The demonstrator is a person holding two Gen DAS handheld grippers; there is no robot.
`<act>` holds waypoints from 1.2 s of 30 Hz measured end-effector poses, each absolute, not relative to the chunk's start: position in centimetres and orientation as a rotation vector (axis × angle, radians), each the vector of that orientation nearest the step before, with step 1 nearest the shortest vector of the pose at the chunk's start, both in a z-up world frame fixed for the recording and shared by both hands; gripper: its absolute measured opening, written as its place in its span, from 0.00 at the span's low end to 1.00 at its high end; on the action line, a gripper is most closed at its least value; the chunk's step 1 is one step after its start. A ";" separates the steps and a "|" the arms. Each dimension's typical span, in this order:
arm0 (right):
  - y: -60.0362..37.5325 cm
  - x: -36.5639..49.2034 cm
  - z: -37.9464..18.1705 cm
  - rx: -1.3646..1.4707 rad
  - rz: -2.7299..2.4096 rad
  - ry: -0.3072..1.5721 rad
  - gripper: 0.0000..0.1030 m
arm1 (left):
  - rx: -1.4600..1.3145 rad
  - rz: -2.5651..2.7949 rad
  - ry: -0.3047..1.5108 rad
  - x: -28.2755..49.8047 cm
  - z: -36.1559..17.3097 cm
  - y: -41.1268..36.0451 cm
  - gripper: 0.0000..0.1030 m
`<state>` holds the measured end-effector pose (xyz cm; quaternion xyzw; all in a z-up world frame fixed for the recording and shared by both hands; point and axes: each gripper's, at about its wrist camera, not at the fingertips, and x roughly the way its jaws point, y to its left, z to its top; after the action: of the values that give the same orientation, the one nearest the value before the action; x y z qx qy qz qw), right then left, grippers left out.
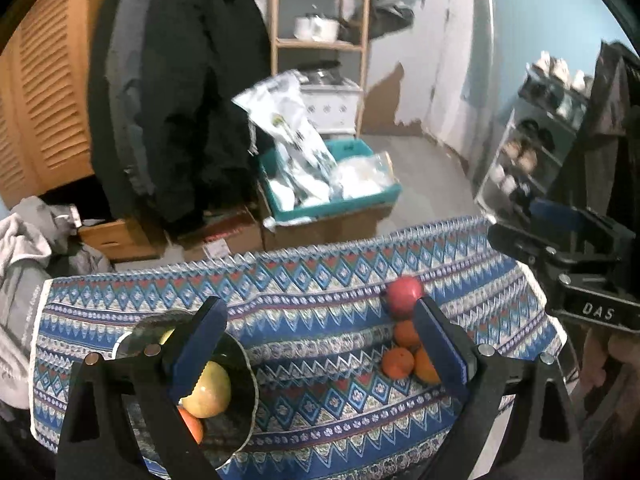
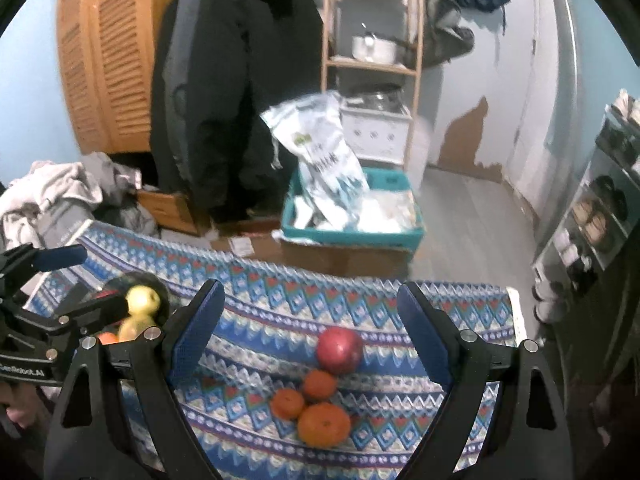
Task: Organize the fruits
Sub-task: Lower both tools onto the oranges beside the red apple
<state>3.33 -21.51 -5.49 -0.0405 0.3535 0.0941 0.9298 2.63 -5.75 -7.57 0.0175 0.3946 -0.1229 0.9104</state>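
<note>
Both grippers hang above the cloth-covered table (image 2: 360, 296), tipped forward and down, side by side.

The left gripper (image 1: 320, 344) has its jaws spread wide and grips nothing; its left finger (image 1: 200, 344) crosses in front of the dark bowl (image 1: 244, 360) near the table's left edge, though whether it touches the bowl I cannot tell. In the bowl lie a yellow-green apple (image 1: 210, 390) and an orange fruit (image 1: 192, 424) — from the right wrist view another yellow-green apple (image 2: 143, 299) shows at the bowl's far side.

The right gripper (image 2: 310, 334) is just as wide, empty, held over the loose fruit toward the table's right edge. There a red apple (image 2: 340, 350) sits farthest from the near edge, and three oranges cluster just in front of it: a small one (image 2: 319, 385) touching the apple, another small one (image 2: 287, 403) to its left, and a bigger orange (image 2: 324, 424) closest to the near edge — all between the blue fingers, none touched.
</note>
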 end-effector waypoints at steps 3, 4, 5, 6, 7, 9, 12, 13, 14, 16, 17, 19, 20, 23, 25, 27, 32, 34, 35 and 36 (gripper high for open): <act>-22.5 3.5 -6.9 -0.081 0.179 0.762 0.86 | 0.066 -0.275 0.836 3.2 -8.8 -6.9 0.92; -22.8 3.5 -7.3 -0.078 0.177 0.773 0.86 | 0.074 -0.276 0.842 3.3 -9.1 -7.1 0.92; -23.2 3.5 -7.8 -0.071 0.175 0.789 0.86 | 0.081 -0.280 0.851 3.5 -9.5 -7.4 0.92; -23.4 3.5 -8.1 -0.067 0.174 0.796 0.86 | 0.085 -0.289 0.860 3.7 -9.9 -7.7 0.92; -23.7 3.4 -8.4 -0.062 0.173 0.807 0.86 | 0.088 -0.291 0.867 3.9 -10.2 -8.0 0.92; -24.1 3.5 -9.0 -0.051 0.173 0.829 0.86 | 0.092 -0.293 0.881 4.3 -10.9 -8.5 0.92; -24.6 3.6 -10.2 -0.022 0.189 0.873 0.86 | 0.094 -0.302 0.909 4.9 -12.3 -9.3 0.92; -24.9 3.6 -10.7 -0.012 0.191 0.888 0.86 | 0.100 -0.308 0.919 5.1 -12.8 -9.5 0.92; -25.0 3.6 -11.2 -0.007 0.192 0.903 0.86 | 0.111 -0.308 0.929 5.2 -13.3 -9.8 0.92; -25.3 3.7 -12.5 -0.007 0.188 0.937 0.86 | 0.141 -0.301 0.947 5.4 -14.6 -10.2 0.92; -25.3 3.9 -13.0 -0.009 0.189 0.950 0.86 | 0.150 -0.298 0.955 5.5 -15.0 -10.3 0.92; -25.4 4.0 -14.4 -0.010 0.199 0.987 0.86 | 0.160 -0.295 0.982 5.6 -16.1 -10.6 0.92; -25.5 4.0 -15.0 -0.010 0.204 1.006 0.86 | 0.160 -0.301 0.992 5.7 -16.5 -10.7 0.92; -25.7 4.3 -17.6 0.002 0.224 1.090 0.86 | 0.166 -0.301 1.012 5.9 -17.7 -10.8 0.92; -25.7 4.5 -18.9 -0.006 0.217 1.121 0.86 | 0.170 -0.303 1.030 6.0 -18.6 -10.9 0.92; -25.6 4.6 -20.5 -0.025 0.218 1.164 0.86 | 0.178 -0.305 1.056 6.2 -19.7 -10.9 0.92; -24.8 4.7 -23.9 -0.045 0.250 1.282 0.83 | 0.210 -0.292 1.103 6.5 -21.8 -11.0 0.92; -24.3 4.8 -24.6 -0.068 0.260 1.299 0.82 | 0.214 -0.283 1.115 6.7 -22.4 -10.9 0.92; -24.0 4.8 -25.0 -0.088 0.259 1.304 0.82 | 0.212 -0.282 1.121 6.8 -22.8 -10.9 0.92; -23.8 4.8 -25.4 -0.106 0.259 1.310 0.82 | 0.209 -0.279 1.128 6.9 -23.0 -10.8 0.92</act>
<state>4.84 -23.81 -25.39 -0.0490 0.6072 0.1201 0.7839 6.89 -10.82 -23.02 0.0986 0.5316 -0.1316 0.8309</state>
